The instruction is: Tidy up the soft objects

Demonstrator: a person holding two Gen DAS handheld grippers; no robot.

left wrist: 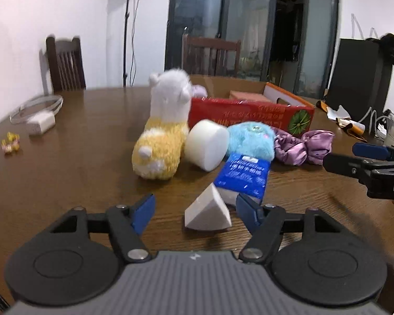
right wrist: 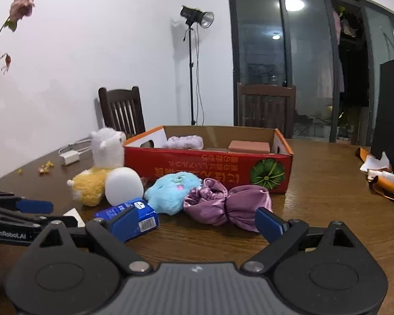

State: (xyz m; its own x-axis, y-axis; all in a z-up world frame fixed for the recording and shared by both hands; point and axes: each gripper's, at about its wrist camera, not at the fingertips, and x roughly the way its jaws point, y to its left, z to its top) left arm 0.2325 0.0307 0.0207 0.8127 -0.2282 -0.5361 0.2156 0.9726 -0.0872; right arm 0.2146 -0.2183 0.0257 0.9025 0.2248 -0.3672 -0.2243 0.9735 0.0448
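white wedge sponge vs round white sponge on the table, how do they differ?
Shape: the wedge sponge is triangular with flat faces; the round sponge is a thick disc tipped on its edge. Size: the round sponge looks bulkier. Place: the wedge sponge lies alone between the open fingers of the left hand-held gripper, untouched; the round sponge leans among the alpaca plush and blue plush. Both are plain white foam.

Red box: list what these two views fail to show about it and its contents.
- Red box floor: both views, hidden by its front wall.
- Lilac fabric inside: left wrist view, mostly behind the alpaca plush.
- Pink block: lower part hidden in both.
- Box lettering: blurred in left wrist view.
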